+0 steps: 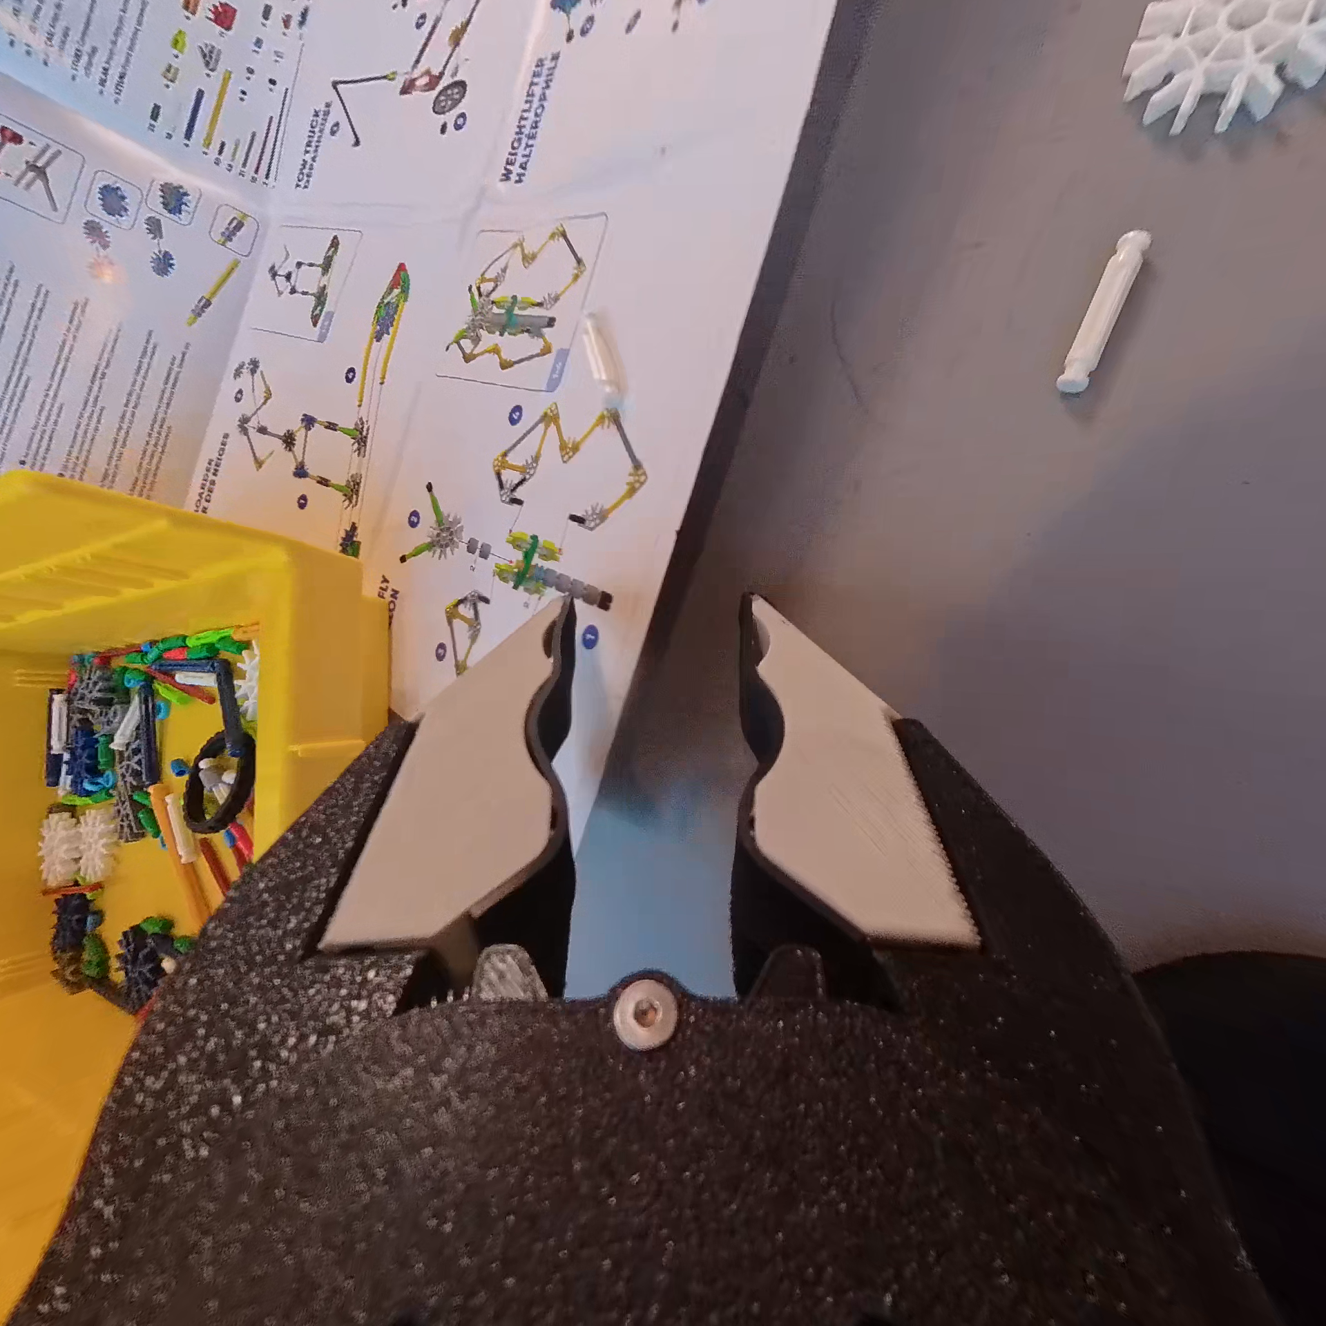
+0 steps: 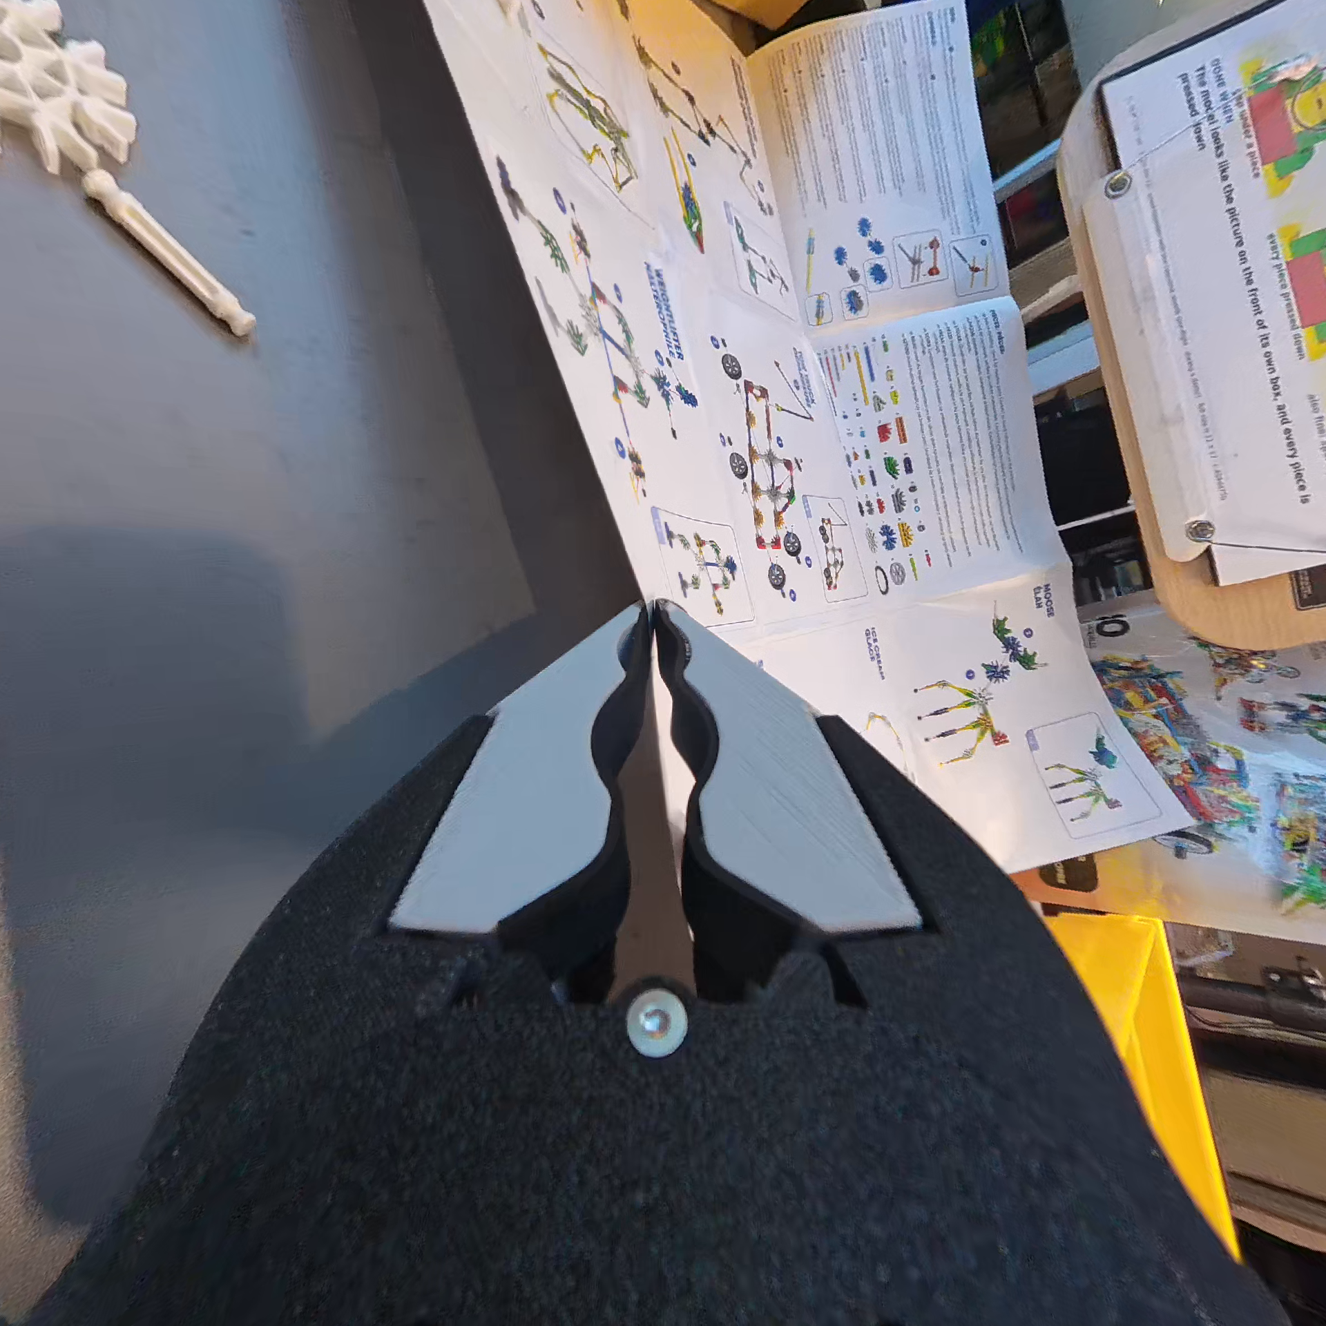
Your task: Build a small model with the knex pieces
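A: Left gripper (image 1: pixel 656 603) status?

B: Jaws spread apart, nothing between them. It hangs over the edge of the instruction sheet (image 1: pixel 445 287), where the paper meets the grey counter (image 1: pixel 1004 574).

A: What is nearest it?

B: On its left, a yellow bin (image 1: pixel 179 567) lies close beside the gripper body, loaded with mixed colour construction pieces (image 1: pixel 143 775). Farther ahead on the right, a white rod (image 1: pixel 1103 310) lies alone on the counter. Beyond that, at the far corner, a white snowflake connector (image 1: pixel 1234 57).

A: Right gripper (image 2: pixel 651 604)?

B: Fingertips pressed together. Whether anything thin is pinched between them I cannot tell. The tips sit at the near edge of the same sheet (image 2: pixel 717 323).

A: And around it?

B: Grey counter (image 2: pixel 251 466) to its left, paper to its right. Far left, the rod (image 2: pixel 168 255) lies touching the snowflake (image 2: pixel 64 93). Low right, the bin (image 2: pixel 1141 1040) rim. Far right, a wooden stand (image 2: pixel 1119 430) carrying a printed card (image 2: pixel 1220 323).
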